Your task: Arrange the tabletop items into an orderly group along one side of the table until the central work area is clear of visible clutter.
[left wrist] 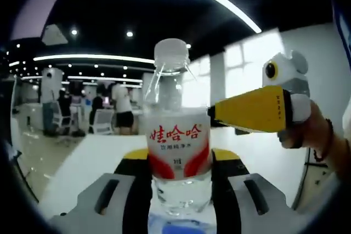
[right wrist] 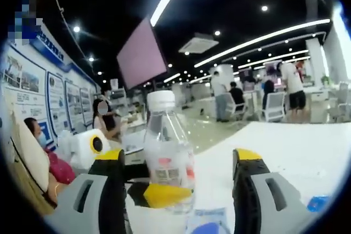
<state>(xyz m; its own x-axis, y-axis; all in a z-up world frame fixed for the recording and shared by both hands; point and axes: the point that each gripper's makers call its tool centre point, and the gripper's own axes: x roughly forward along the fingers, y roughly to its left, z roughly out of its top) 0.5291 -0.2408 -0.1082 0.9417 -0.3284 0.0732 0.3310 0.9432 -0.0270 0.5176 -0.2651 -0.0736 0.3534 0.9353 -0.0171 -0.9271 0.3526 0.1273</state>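
A clear water bottle (left wrist: 178, 135) with a white cap and a red-and-white label stands upright on the white table (left wrist: 82, 160). My left gripper (left wrist: 180, 157) is shut on its lower body, one jaw against each side. From the right, my right gripper (left wrist: 252, 108) reaches in, its yellow jaw tip right at the label. In the right gripper view the bottle (right wrist: 167, 152) stands between the wide-open jaws of my right gripper (right wrist: 178, 160) without touching them. There my left gripper (right wrist: 159, 195) comes in from the left, low on the bottle.
The white table (right wrist: 296, 152) stretches away to the right. A small blue item (right wrist: 318, 204) lies on it, and a clear packet with blue print (right wrist: 205, 224) lies just under the bottle. People sit at desks and chairs in the background.
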